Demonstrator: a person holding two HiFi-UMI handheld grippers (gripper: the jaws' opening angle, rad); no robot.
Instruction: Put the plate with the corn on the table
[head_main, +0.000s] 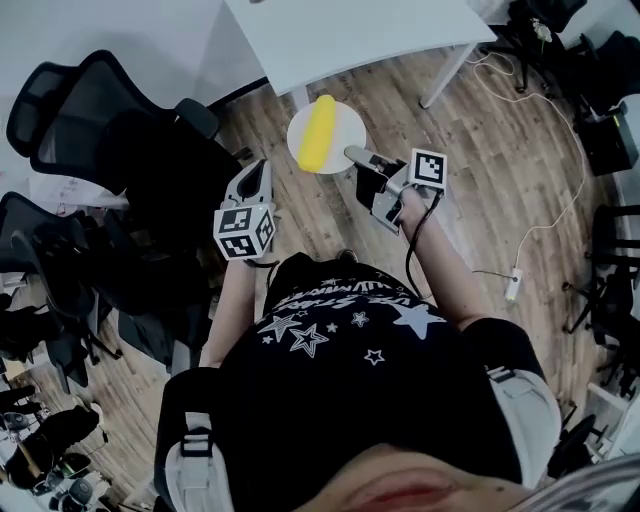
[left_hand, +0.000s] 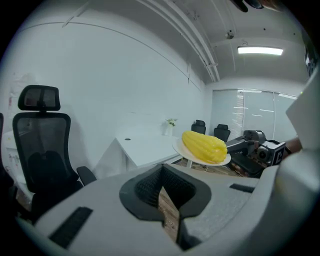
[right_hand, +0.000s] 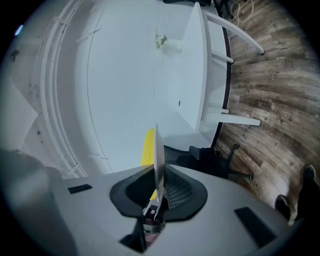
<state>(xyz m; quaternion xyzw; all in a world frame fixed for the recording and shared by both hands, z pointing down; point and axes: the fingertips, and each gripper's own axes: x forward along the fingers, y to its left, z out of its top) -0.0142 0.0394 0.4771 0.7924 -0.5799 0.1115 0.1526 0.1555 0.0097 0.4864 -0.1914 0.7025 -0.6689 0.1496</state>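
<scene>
The table (head_main: 350, 35) is a flat white slab on slim white legs and stands on a wood-plank floor (head_main: 480, 150).

Plate (head_main: 345, 125): round, white, thin-rimmed. It is held in the air just short of the table's near edge, over the floor and not on the tabletop. In the right gripper view the plate (right_hand: 158, 160) appears edge-on as a narrow white blade.

Corn (head_main: 320, 133): one yellow cob with rows of kernels. It lies lengthwise across the middle of the plate, with one end pointing toward the table.

Right gripper (head_main: 358, 158): grey moulded body with black ribbed pads. Its jaws pinch the plate's rim on the side away from the table.

Left gripper (head_main: 258, 172): same construction. It sits farther from the table than the plate. Its jaws are pressed together with nothing between them.

Black mesh-backed office chairs (head_main: 120, 130) stand beside the table's left end.
</scene>
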